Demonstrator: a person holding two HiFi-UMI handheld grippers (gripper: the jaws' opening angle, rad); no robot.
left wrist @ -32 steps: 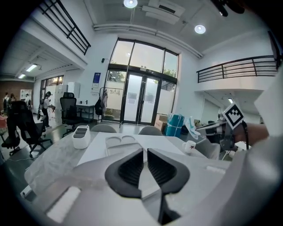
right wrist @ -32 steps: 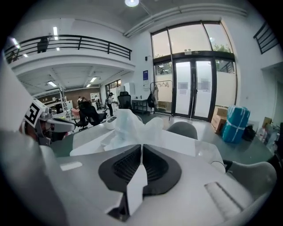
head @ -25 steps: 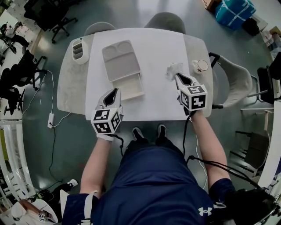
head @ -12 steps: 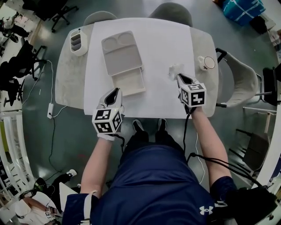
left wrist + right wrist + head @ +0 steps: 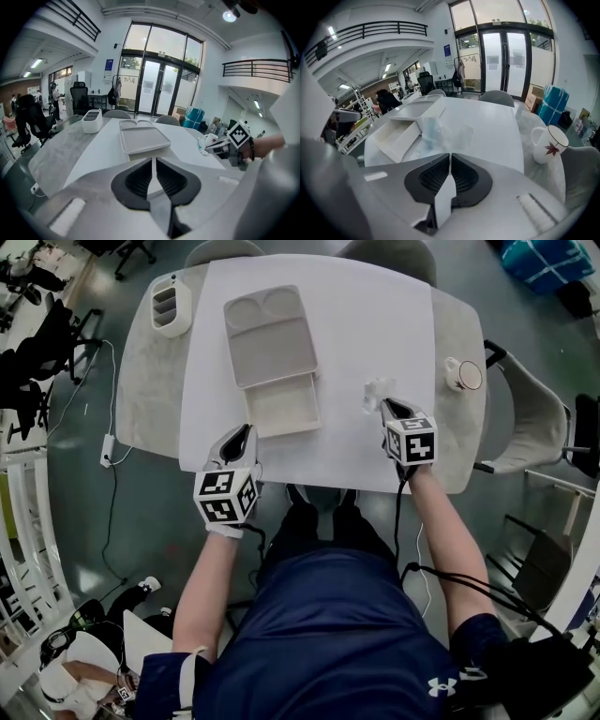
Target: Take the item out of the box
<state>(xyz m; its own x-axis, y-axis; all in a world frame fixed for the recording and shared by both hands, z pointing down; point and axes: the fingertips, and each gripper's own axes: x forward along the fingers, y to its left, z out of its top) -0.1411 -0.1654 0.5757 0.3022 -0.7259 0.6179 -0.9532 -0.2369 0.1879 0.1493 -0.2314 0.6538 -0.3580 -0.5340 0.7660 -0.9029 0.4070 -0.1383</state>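
A shallow white box [image 5: 284, 407] lies open on the white mat, with its grey compartment lid [image 5: 272, 338] resting partly over its far end. My right gripper [image 5: 384, 405] is to the right of the box and is shut on the near edge of a crumpled clear plastic packet [image 5: 375, 390]. In the right gripper view the packet [image 5: 440, 133] reaches down to the right gripper [image 5: 450, 155], with the box [image 5: 396, 133] to its left. My left gripper [image 5: 246, 430] is shut and holds nothing near the table's front edge, pointing at the box [image 5: 144, 139].
A white mug [image 5: 461, 375] stands at the table's right edge, and a white organiser [image 5: 171, 304] at the far left corner. One chair [image 5: 384, 247] stands behind the table and another chair [image 5: 534, 418] to its right. The table's front edge runs just under both grippers.
The head camera has tilted, so the table sits higher in view. Both grippers keep about the same places on the table, and the packet stays at the right gripper's tips.
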